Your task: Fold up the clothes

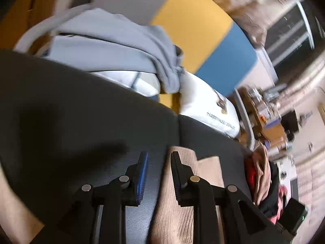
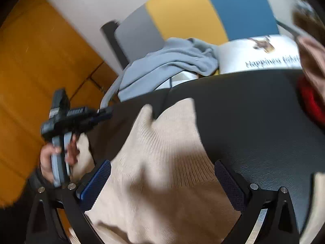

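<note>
The left gripper [image 1: 158, 158] has its jaws only a little apart with nothing between them, over the dark textured table [image 1: 91, 111]; the beige ribbed knitted garment [image 1: 176, 199] lies flat just at its 3 o'clock side, under the right finger. The right gripper [image 2: 162, 174] stands wide open above the same beige garment [image 2: 158, 162], not pressing it. At 12 o'clock from it a grey crumpled sweatshirt [image 2: 168, 61] lies beyond the table edge, and at 9 o'clock a hand [image 2: 48, 162] holds the left gripper's handle.

Beige sweater [image 2: 162, 162] cut off below, background shelves [image 1: 270, 126] blurred
</note>
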Tool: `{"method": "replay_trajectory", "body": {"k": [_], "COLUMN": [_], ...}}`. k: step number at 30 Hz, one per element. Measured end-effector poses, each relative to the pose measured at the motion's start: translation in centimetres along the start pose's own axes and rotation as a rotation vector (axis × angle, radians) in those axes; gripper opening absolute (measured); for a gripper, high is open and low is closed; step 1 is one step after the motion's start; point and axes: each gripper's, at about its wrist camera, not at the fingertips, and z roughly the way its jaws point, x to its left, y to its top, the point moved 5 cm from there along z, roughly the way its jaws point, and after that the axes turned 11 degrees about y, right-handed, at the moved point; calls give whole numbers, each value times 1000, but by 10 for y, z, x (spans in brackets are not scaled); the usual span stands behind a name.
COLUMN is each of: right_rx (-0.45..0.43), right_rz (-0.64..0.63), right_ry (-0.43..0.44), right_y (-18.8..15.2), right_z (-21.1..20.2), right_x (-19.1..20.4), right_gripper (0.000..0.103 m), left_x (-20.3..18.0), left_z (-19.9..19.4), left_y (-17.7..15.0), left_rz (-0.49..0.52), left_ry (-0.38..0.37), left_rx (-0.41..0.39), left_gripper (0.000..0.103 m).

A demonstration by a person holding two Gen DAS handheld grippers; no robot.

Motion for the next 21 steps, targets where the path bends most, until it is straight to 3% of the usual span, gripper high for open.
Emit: {"method": "replay_trajectory", "body": {"k": [1, 4, 8, 10, 14, 15, 17, 21], "right_rx": [25, 133, 301, 342, 210, 173, 81, 46], "right_rz": [-34, -104, -109, -81, -53, -30, 51, 89], "right_ry": [25, 89, 82, 10, -244, -276, -240, -162], "right_y": [-1, -3, -8, -9, 3, 1, 2, 9], "right_z": [2, 23, 71, 86, 67, 58, 42, 37], "right_x": [5, 21, 9, -11, -53, -62, -77, -85], "right_gripper": [103, 103, 103, 103, 103, 103, 103, 103], "left_x": [6, 4, -13, -27, -37, -37, -37, -34], "left_z": [-5, -23, -53, -48, -19, -10, -1, 9], "left_y": [-3, -32, -84, -114, -159, -162, -163, -137], "left_rz": [-26, -21, 172, 289, 485, 515, 542, 473], "left_ry": [1, -95, -218, -210, -88, -49, -20, 71], "left_rx": [-7, -2, 32, 92, 156, 133, 93, 51], "left_gripper": [21, 22, 22, 23, 25, 24, 21, 9]}}
